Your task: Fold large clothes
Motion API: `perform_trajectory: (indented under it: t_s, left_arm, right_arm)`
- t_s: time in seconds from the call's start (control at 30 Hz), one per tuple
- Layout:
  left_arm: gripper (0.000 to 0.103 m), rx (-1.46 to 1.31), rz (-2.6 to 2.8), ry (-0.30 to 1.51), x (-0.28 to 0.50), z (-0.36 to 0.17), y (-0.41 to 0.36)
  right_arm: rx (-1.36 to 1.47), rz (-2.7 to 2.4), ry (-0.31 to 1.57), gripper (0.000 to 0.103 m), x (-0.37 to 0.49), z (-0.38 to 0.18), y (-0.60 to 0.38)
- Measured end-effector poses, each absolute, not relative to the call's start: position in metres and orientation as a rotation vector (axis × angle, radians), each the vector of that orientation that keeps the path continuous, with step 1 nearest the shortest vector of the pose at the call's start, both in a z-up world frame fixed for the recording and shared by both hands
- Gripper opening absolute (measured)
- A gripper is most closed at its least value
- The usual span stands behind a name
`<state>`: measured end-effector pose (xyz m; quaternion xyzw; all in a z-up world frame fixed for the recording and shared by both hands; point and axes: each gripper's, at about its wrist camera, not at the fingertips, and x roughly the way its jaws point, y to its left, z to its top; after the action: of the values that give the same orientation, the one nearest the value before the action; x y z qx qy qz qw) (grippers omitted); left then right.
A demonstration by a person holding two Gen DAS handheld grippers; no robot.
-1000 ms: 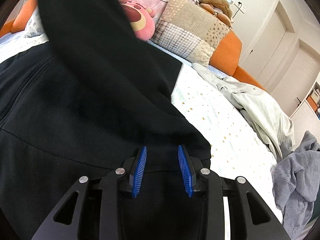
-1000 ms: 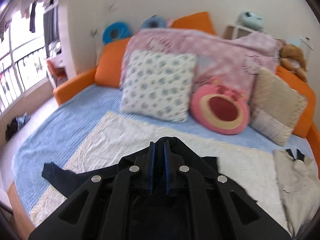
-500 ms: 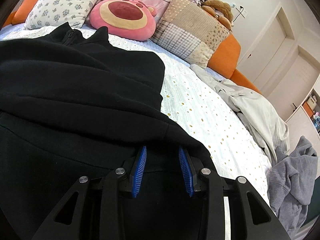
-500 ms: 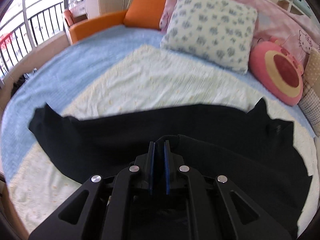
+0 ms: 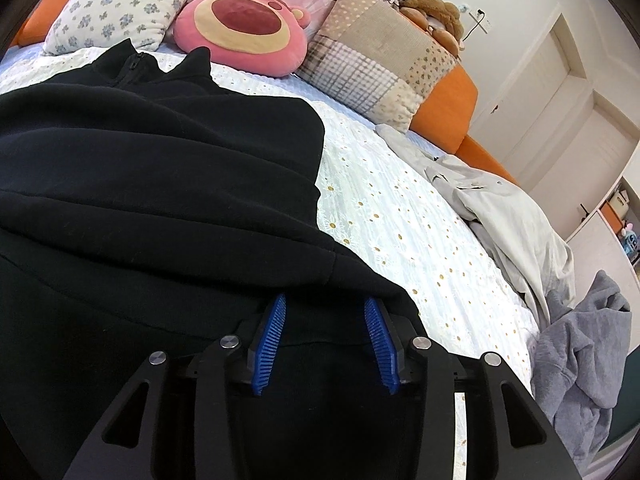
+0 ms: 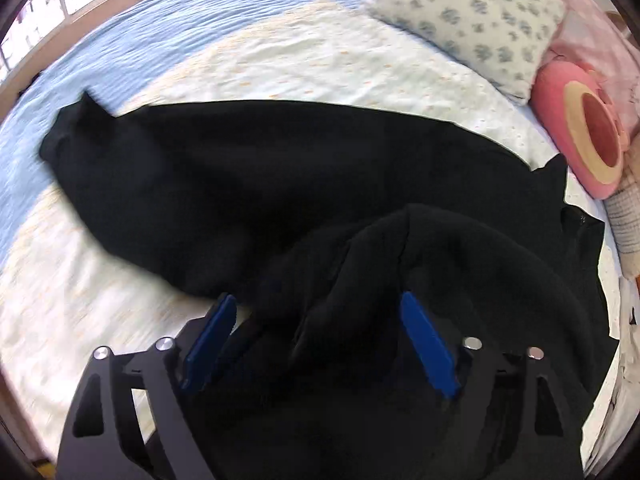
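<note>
A black zip-up jacket (image 5: 160, 200) lies spread on the bed, its collar (image 5: 136, 60) towards the pillows. A sleeve is folded across its body. My left gripper (image 5: 325, 300) sits at the jacket's near right edge. Its jaws are opening, the black fabric lies flat between the blue pads (image 5: 272, 332), and they do not press on it. In the right wrist view the jacket (image 6: 240, 168) stretches left, one sleeve out over the blue blanket. My right gripper (image 6: 316, 298) is just above it, its jaws opening wide. A bunched fold of sleeve (image 6: 400, 248) lies loose between them.
A floral pillow (image 5: 116, 4), a pink plush cushion (image 5: 244, 28) and a patchwork pillow (image 5: 376, 60) line the head of the bed. A beige garment (image 5: 500, 208) and a grey hoodie (image 5: 580, 340) lie on the right of the daisy-print cover (image 5: 400, 232). White doors (image 5: 540, 80) stand beyond.
My right gripper dropped from high above the bed to the jacket and opened, letting go of the black sleeve, which now lies across the body. The left jaws stand slightly wider.
</note>
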<state>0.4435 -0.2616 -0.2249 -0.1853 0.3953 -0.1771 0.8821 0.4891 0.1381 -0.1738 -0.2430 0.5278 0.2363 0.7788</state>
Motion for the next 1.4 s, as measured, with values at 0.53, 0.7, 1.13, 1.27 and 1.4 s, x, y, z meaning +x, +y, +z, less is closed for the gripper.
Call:
perform_trajectory:
  t_s: [0.53,0.7,1.13,1.27,1.4]
  left_arm:
    - [0.077,-0.372,-0.529,0.915,0.437,-0.153,-0.123]
    - [0.077,-0.419,-0.337,0.925,0.473,-0.152,-0.003]
    - [0.063,-0.694,-0.355,1.026,0.500,-0.227,0.099]
    - [0.055,-0.765,-0.416,0.998,0.491,-0.235,0.115]
    - [0.042,-0.812,-0.414,0.978,0.486,-0.245,0.117]
  right_arm:
    - [-0.351,0.475,0.669,0.084,0.411,0.087,-0.085]
    - [-0.097,0.429,0.673,0.084,0.423,0.097,-0.179]
    - [0.066,0.178,0.909,0.035,0.502,-0.071,-0.277]
    - [0.061,0.100,0.991,0.035,0.508,-0.134,-0.285]
    - [0.062,0.038,1.064,0.033,0.517,-0.184,-0.297]
